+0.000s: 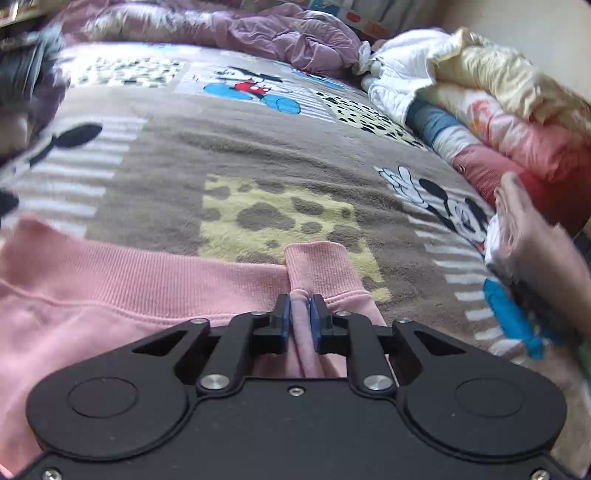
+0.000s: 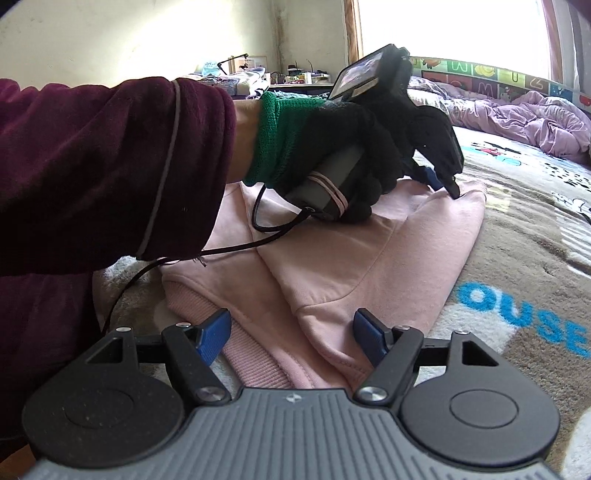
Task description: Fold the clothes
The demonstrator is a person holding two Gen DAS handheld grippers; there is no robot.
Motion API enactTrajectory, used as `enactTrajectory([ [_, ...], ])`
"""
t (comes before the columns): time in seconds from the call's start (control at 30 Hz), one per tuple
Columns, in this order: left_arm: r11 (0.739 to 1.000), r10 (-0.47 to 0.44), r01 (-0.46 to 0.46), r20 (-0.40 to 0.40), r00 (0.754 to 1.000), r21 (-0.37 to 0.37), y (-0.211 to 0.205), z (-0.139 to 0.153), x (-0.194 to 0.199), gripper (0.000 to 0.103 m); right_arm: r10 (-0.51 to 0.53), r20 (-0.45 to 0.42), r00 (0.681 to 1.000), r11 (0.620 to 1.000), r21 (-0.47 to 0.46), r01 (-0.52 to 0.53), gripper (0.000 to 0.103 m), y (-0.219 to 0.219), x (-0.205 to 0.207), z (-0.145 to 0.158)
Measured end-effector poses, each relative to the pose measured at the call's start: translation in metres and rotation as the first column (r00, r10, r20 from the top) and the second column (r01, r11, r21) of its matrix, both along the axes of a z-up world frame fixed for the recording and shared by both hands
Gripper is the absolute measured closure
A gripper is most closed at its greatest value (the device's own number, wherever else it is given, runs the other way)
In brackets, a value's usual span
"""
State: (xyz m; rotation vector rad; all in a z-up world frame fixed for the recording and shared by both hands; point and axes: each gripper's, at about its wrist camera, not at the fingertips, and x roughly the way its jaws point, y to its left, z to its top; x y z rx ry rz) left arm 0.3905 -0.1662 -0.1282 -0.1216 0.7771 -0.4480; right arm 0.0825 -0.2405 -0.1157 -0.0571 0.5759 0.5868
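A pink sweatshirt (image 1: pixel 110 288) lies spread on the bed, with its ribbed sleeve cuff (image 1: pixel 317 262) pointing away from me. My left gripper (image 1: pixel 300 306) is shut on a raised fold of the pink fabric just behind that cuff, and the blue pads press on it from both sides. In the right wrist view a black-gloved hand (image 2: pixel 332 147) holds this left gripper (image 2: pixel 443 181) at the far edge of the sweatshirt (image 2: pixel 351 251). My right gripper (image 2: pixel 291 328) stands open low over the near folded edge, with pink cloth below the gap and neither pad touching it.
A brown cartoon-mouse blanket (image 1: pixel 258 147) covers the bed. Piled clothes and bedding (image 1: pixel 498 110) lie along the right side, and a purple duvet (image 1: pixel 240 33) is at the far end. A black cable (image 2: pixel 221 251) trails over the sweatshirt. A bright window (image 2: pixel 443 29) is behind.
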Motion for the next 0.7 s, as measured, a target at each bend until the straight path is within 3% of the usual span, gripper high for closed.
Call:
enactTrajectory([
  [0.1, 0.998, -0.003, -0.001, 0.075, 0.997, 0.058, -0.001, 0.014, -0.009, 0.086, -0.001, 0.001, 1.0, 1.0, -0.006, 0.001, 0.029, 0.002, 0.0, 0.0],
  [0.23, 0.998, -0.041, 0.035, 0.136, 0.99, 0.045, -0.006, 0.035, -0.016, 0.086, -0.002, 0.005, 1.0, 1.0, -0.01, 0.002, 0.029, 0.003, -0.001, -0.001],
  [0.33, 0.996, -0.088, 0.084, 0.114, 0.99, 0.038, -0.019, 0.032, -0.011, 0.086, -0.002, 0.004, 1.0, 1.0, -0.009, 0.002, 0.028, 0.003, -0.001, -0.001],
  [0.43, 0.993, -0.075, 0.072, 0.03, 0.997, 0.09, -0.027, 0.007, 0.003, 0.087, -0.001, 0.003, 1.0, 1.0, -0.008, 0.001, 0.028, 0.002, 0.0, -0.002],
  [0.5, 0.994, -0.069, 0.065, 0.037, 0.997, 0.093, -0.026, -0.003, 0.007, 0.084, 0.002, 0.0, 1.0, 1.0, -0.005, -0.002, 0.027, 0.002, 0.0, -0.002],
  [0.7, 0.998, -0.033, 0.032, 0.017, 0.999, 0.06, -0.016, 0.012, 0.004, 0.083, 0.009, -0.001, 1.0, 1.0, -0.003, -0.009, 0.025, 0.002, -0.001, -0.005],
])
